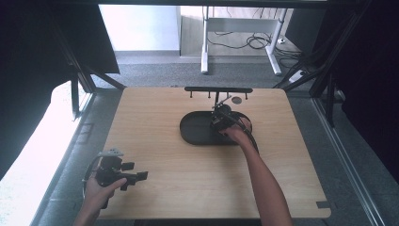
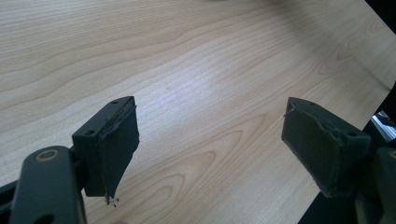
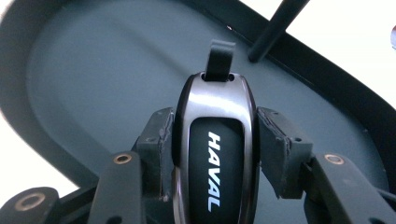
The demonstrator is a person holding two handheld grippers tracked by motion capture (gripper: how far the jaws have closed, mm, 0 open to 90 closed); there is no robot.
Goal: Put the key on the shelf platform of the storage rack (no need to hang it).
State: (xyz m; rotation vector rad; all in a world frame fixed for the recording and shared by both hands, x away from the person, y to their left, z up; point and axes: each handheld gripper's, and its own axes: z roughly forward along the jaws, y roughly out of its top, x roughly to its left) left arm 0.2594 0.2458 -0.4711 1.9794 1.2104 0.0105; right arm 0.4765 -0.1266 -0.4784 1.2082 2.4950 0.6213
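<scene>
A black and silver car key fob (image 3: 215, 154) lettered HAVAL sits between the pads of my right gripper (image 3: 212, 140), which is shut on its two sides. A short black strap loop (image 3: 219, 58) sticks out of the fob's far end. The fob hangs just over the floor of a dark oval tray (image 3: 93, 79). In the high view my right gripper (image 1: 225, 118) is over the right half of that tray (image 1: 195, 129). My left gripper (image 2: 210, 144) stands open over bare wood, nothing between its pads (image 2: 116, 149). It rests near the table's front left corner (image 1: 123, 173).
A black rack with a crossbar and small hooks (image 1: 218, 90) rises from the tray's far side; its upright post (image 3: 275, 28) stands just beyond the fob. The wooden table (image 1: 155, 141) spreads wide around the tray. A desk frame and cables (image 1: 244, 37) are on the floor beyond.
</scene>
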